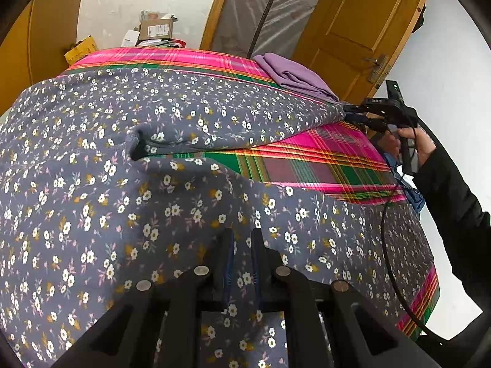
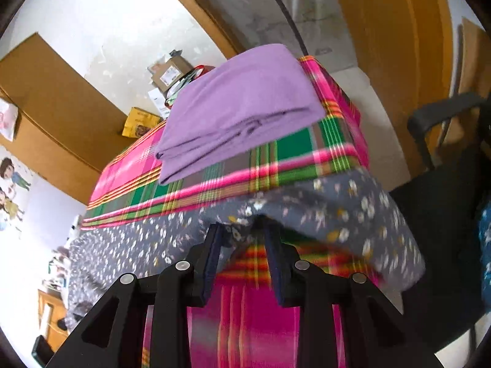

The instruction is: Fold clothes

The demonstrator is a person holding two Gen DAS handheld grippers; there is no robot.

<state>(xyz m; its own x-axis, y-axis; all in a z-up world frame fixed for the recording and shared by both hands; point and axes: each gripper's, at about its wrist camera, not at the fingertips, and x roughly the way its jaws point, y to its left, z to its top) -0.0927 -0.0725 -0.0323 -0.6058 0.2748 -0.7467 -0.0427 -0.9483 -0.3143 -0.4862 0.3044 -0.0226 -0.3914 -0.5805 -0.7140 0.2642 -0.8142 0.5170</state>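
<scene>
The floral garment (image 1: 190,113), a grey-blue knit printed with small white and mustard flowers, lies spread over the plaid cloth (image 1: 322,159) and fills the lower and left parts of your left wrist view. Your left gripper (image 1: 242,239) sits at the bottom centre of that view with its fingers (image 1: 225,254) narrowly apart; the fabric runs up between the blue ribbed pads, but you cannot tell whether they pinch it. Your right gripper (image 2: 242,230) is at the lower centre of its own view, fingers (image 2: 214,245) moderately apart, with a bunched edge of the floral garment (image 2: 337,211) caught between the tips; whether the pads press on it is unclear through the blur. In the left view that same gripper (image 1: 356,112) shows at the right edge, at the garment's stretched corner, your hand (image 1: 414,144) in a dark sleeve behind it. The garment is soft and wrinkled, with a rolled hem forming a dark tube opening at centre left. The plaid cloth is smooth, in pink, green and yellow stripes. A folded lilac garment (image 2: 242,107), flat and rectangular, rests on it in the upper middle of the right view.
</scene>
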